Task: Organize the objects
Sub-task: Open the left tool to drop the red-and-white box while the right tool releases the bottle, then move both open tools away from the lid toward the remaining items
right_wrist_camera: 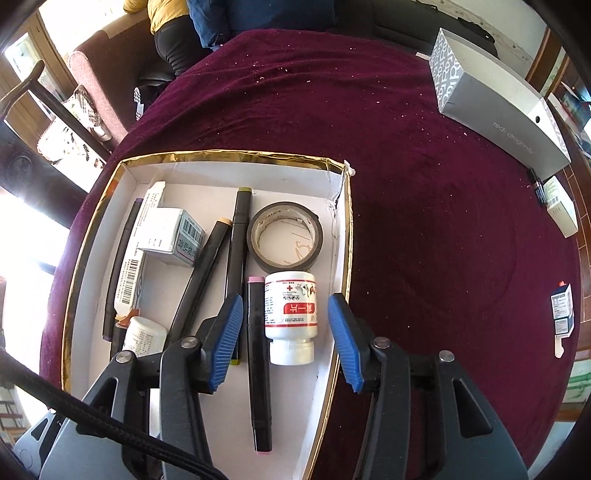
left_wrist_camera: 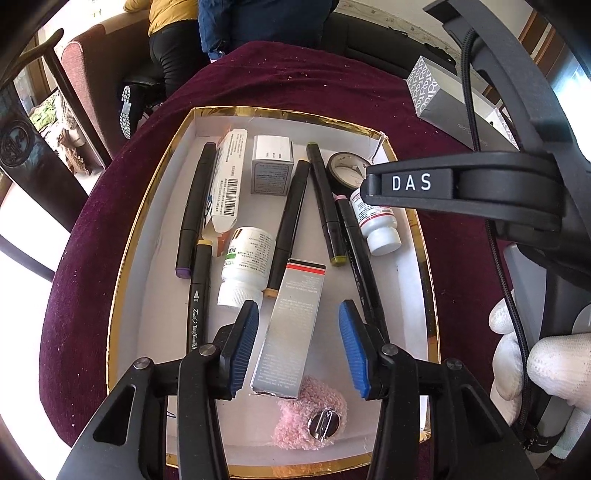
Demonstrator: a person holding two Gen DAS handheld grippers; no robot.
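Both grippers parted and empty over the gold-rimmed tray (left_wrist_camera: 122, 236): left gripper (left_wrist_camera: 299, 347) straddles the slim silver carton (left_wrist_camera: 291, 325) near-centre, light, crushable, grip mid-length; right gripper (right_wrist_camera: 284, 339) frames the white pill bottle (right_wrist_camera: 291, 314) by the right wall, rigid, slick, take the body.

Table: covered by a dark red velvet cloth (right_wrist_camera: 424, 184), flecked with pale crumbs.
Seat: a reddish upholstered chair (left_wrist_camera: 79, 70) stood beyond the table's far left edge.
People: two sat behind the table, one in a yellow jacket (left_wrist_camera: 166, 14), one in blue (left_wrist_camera: 258, 22).
Light: bright daylight came from windows (right_wrist_camera: 22, 48) at left.
Floor: wooden boards (right_wrist_camera: 581, 236) showed at right.
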